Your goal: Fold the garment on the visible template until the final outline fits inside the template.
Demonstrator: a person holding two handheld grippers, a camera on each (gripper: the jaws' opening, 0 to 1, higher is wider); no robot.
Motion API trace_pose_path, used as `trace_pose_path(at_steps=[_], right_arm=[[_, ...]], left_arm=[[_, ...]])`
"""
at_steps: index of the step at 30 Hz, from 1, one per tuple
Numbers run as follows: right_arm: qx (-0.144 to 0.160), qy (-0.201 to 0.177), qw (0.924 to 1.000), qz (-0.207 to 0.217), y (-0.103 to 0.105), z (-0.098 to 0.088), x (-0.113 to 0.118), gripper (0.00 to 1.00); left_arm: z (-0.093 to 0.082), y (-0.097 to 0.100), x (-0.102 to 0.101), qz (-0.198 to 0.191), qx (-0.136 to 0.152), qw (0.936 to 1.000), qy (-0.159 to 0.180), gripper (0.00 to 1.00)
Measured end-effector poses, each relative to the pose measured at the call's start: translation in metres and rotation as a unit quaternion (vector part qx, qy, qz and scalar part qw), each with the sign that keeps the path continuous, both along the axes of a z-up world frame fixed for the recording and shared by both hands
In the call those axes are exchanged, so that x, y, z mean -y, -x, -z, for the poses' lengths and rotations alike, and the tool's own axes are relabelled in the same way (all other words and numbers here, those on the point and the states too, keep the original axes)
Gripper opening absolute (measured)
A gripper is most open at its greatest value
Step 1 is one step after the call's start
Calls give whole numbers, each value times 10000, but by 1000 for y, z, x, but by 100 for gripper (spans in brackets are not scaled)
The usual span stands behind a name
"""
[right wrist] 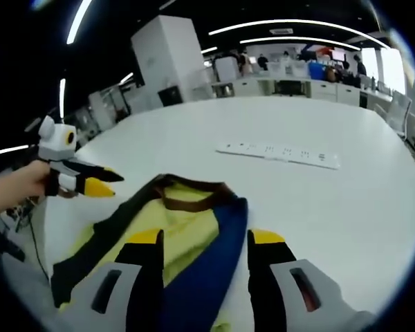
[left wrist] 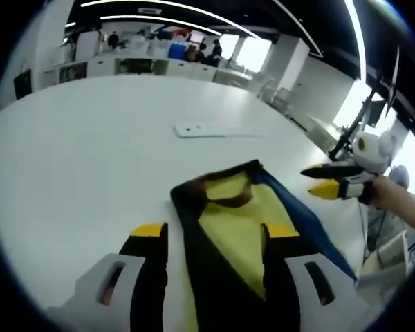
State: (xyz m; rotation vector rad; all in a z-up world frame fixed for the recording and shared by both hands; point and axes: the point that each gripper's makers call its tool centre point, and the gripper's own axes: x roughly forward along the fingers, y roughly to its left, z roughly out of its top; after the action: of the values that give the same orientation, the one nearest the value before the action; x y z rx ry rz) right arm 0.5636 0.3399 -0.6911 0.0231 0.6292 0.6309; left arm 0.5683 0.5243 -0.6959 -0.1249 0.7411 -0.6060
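The garment [left wrist: 238, 235] is running off the bottom edge in both views, its lower part hiding behind the jaws. No template outline is showing on the table [left wrist: 90, 152]. The white strip [right wrist: 278, 153] is lying too far off to identify. People at the back are blurring together.

a white table [left wrist: 69, 159] carries a yellow, black and blue garment [left wrist: 238, 232] and a white power strip [right wrist: 280, 153].
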Motion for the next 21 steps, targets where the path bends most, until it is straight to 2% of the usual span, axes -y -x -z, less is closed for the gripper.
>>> trace_pose_path(at_steps=[6,15,21], right_arm=[[4,-9,10000,-56,14,-7,-2,55],[-102,-45,9999,-126,42,-5,-6,67],[-85,-75,9998,-159,56,-13,-6,74]], left_arm=[[-8,13,2,39,38,10000,27,58],[-11,41,-1,95,-7,9999,-40,65],[-15,56,0,142,-27,9999,-20,70]])
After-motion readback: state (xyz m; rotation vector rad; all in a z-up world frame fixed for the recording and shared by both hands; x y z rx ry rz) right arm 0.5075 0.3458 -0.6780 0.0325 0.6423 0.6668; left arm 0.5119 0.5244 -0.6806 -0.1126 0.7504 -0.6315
